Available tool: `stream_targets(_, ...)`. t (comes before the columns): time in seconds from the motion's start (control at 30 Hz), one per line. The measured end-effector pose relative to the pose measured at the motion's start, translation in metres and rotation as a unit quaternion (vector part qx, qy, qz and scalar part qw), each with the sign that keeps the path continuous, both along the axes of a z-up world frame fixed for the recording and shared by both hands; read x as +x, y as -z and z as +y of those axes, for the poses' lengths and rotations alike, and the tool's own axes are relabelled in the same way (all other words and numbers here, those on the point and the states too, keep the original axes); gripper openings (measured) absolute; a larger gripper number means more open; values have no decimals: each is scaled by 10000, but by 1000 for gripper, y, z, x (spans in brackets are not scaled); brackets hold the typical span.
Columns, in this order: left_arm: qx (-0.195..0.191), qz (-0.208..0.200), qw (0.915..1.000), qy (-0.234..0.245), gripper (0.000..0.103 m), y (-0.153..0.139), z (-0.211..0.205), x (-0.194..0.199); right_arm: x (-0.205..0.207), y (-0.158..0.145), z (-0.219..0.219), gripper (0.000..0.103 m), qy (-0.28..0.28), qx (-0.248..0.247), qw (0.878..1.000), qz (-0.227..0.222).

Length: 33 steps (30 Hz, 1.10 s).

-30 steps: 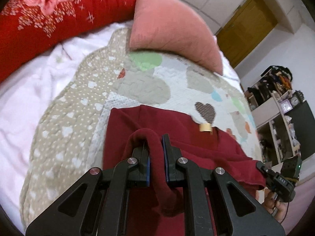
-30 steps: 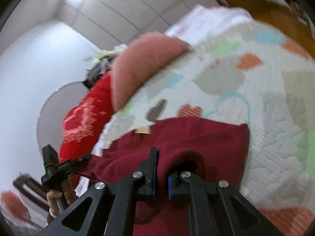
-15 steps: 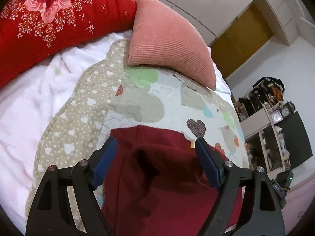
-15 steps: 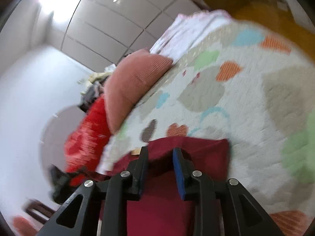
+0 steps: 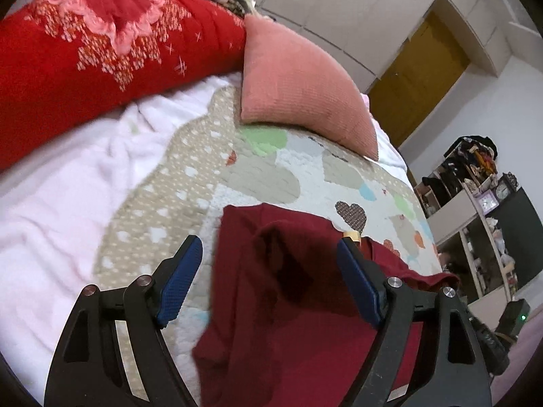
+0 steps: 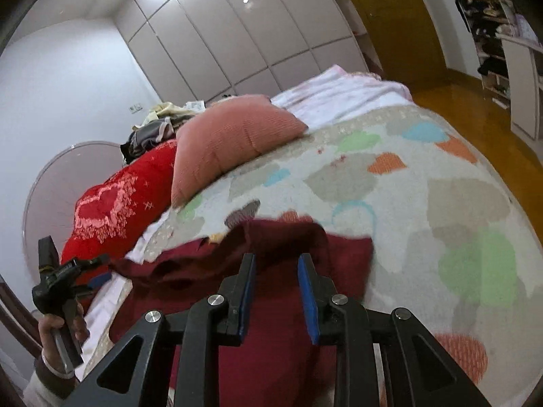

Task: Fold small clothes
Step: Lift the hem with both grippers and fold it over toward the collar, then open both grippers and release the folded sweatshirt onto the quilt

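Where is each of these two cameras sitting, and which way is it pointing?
Left wrist: on the left gripper, looking down its open fingers at a dark red garment on the quilt.
Right wrist: on the right gripper, facing the same garment; a hand shows at left.
Shared: garment, pink cushion, red pillow.

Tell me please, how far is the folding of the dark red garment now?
Done: one fold looks made; the dark red garment lies doubled on the patterned quilt, its folded edge toward the pink cushion.
In hand: nothing. The left hand-held gripper stands wide open and the right hand-held gripper is slightly open, neither pinching cloth.
Left: the bundle is rumpled, with a loose flap at its side; further folds probably remain.
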<state>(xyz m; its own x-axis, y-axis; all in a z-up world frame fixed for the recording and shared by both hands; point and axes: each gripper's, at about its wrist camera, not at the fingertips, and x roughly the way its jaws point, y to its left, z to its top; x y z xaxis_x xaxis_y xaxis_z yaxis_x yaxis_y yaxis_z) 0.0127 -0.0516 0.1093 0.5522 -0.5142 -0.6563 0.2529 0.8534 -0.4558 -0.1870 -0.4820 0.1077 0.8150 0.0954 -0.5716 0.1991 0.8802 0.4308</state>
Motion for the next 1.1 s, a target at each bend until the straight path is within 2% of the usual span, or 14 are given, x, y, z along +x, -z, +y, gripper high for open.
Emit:
stream_targets(0.13, 78, 5, 9996, 285, 81, 4, -5, -11, 17, 17, 11, 24, -352, -166, 9980, 508)
stream_targets(0.23, 251, 116, 9982, 523, 81, 14, -25, -11, 43, 21, 22, 24, -789, -102, 9952, 574)
stream_targets(0.33, 493, 348, 9966, 567, 81, 28, -49, 7, 76, 20, 27, 24, -713, -274, 9953, 588)
stream_targets(0.37, 524, 428, 9965, 496, 81, 33, -54, 15, 88, 21, 24, 27, -687, -287, 9956, 572)
stream_targets(0.43, 677, 679, 9951, 240, 81, 48, -63, 36, 110, 28, 15, 54, -406, -241, 9964, 707)
stream_targets(0.53, 811, 1115, 9904, -77, 81, 72, -65, 58, 139, 53, -2, 58, -45, 130, 9935, 1132)
stream_targets(0.6, 746, 1085, 9912, -129, 81, 73, -62, 59, 148, 66, -7, 58, 15, 224, 9908, 1336)
stream_targets(0.67, 761, 1055, 9915, -61, 81, 68, -60, 52, 141, 59, -7, 58, 6, 175, 9923, 1223)
stream_targets(0.8, 850, 919, 9921, 35, 81, 58, -44, 26, 96, 30, -5, 59, -16, -30, 9957, 925)
stream_targets(0.9, 827, 774, 9936, 26, 81, 54, -31, 3, 52, 19, -2, 61, 138, -605, 9925, 1051)
stream_targets(0.97, 886, 707, 9936, -24, 81, 56, -26, -12, 32, 21, 1, 61, 166, -724, 9914, 1081)
stream_targets(1.03, 960, 756, 9925, -36, 81, 63, -26, -21, 23, 32, 6, 56, -106, -554, 9913, 1188)
stream_targets(1.07, 1016, 855, 9912, 2, 81, 69, -28, -23, 24, 38, 10, 45, -221, -585, 9898, 1277)
stream_targets(1.1, 1038, 1009, 9895, 39, 81, 76, -29, -25, 26, 44, 16, 21, -276, -802, 9862, 1419)
